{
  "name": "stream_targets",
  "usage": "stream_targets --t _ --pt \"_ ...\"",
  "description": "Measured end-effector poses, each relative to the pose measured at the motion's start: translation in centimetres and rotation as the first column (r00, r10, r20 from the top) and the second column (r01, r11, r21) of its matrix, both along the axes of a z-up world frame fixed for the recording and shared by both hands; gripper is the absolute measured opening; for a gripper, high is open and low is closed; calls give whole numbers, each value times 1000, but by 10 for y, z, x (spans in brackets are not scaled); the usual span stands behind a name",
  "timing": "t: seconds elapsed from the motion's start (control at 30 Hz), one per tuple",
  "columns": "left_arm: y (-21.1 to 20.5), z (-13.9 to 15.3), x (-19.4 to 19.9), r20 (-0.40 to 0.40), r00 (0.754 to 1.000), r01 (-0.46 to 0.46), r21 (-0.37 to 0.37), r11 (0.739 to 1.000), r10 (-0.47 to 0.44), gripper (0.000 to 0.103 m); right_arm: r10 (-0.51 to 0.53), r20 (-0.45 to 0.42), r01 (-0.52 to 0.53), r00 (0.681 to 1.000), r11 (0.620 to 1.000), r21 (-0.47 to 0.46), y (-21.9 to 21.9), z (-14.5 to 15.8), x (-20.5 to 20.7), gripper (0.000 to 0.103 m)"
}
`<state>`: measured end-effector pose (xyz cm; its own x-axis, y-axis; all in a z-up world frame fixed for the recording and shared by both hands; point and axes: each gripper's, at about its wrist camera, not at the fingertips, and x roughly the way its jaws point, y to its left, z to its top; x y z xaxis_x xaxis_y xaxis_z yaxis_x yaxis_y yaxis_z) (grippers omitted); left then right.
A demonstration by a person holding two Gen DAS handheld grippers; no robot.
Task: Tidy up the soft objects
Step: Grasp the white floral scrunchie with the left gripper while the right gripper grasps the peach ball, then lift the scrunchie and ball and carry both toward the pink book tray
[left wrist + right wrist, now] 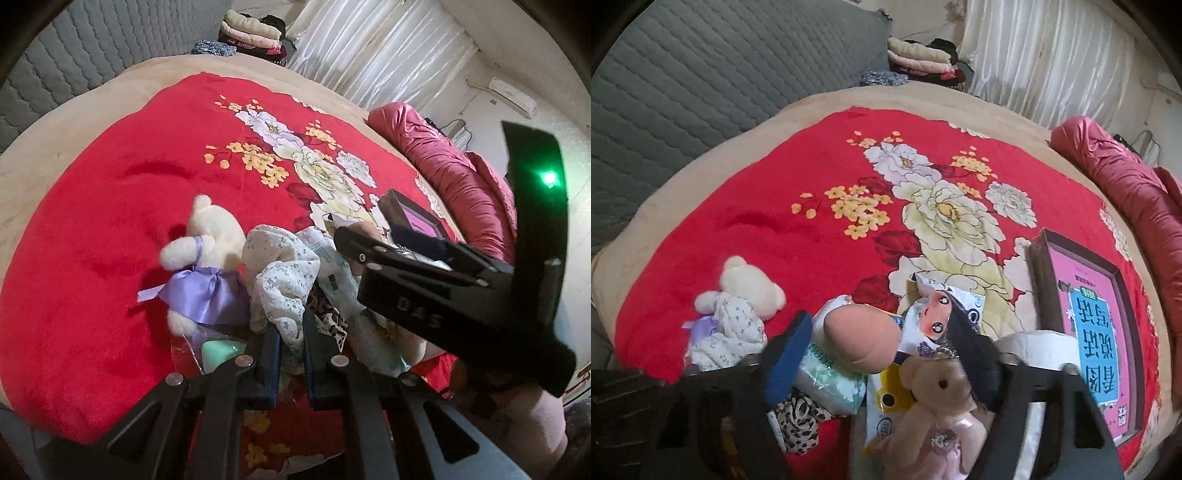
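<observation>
The left hand-held gripper (290, 347) pinches a white floral cloth (284, 280) between its pads, low over the bed. The right hand-held gripper (875, 354) is spread wide above a tan teddy bear (938, 391), a peach plush (862, 341) and tissue packs (831, 384). Just beyond lies a white bear with a purple bow (207, 258) on the red floral blanket (757, 221); a pink book (1097, 332) sits to the right.

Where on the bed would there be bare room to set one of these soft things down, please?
The red blanket lies bare left of the printed flowers, from the white teddy up to the beige border. It is crowded near the grippers: floral cloth, tissue packs, brown teddy, book box.
</observation>
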<state>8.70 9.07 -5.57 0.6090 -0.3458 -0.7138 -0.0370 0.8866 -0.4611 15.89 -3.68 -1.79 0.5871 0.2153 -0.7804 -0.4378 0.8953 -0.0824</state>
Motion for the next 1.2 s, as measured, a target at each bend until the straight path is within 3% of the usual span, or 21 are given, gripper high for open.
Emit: stream_targets --t 0.07,0.1,0.27,0.43,0.6,0.93,1.2 --pt "0 0 0 3 1000 1 -5 1000 -1 11 14 -7 -14 1000 1000 -12 2 -5 2 41" --pt "1 0 -1 5 1000 1 -7 1000 -1 11 18 -10 -18 1000 1000 -19 4 -6 2 39" --pt "2 3 -2 22 1000 -1 -11 1000 1 10 37 0 -37 999 999 26 -2 -4 -6 38" --pt "7 15 -8 87 996 -27 -16 1000 28 10 16 13 -18 1000 984 178 -24 14 -15 38" --pt "7 29 -16 156 987 -35 -19 999 38 10 1 43 -11 999 968 251 -43 32 -32 38" --pt "8 56 -38 276 958 -76 1 997 73 10 2 79 -25 997 957 288 -57 48 -57 38" --pt "-10 70 -48 305 951 -63 36 997 50 10 -57 125 15 991 948 318 -89 63 -71 38"
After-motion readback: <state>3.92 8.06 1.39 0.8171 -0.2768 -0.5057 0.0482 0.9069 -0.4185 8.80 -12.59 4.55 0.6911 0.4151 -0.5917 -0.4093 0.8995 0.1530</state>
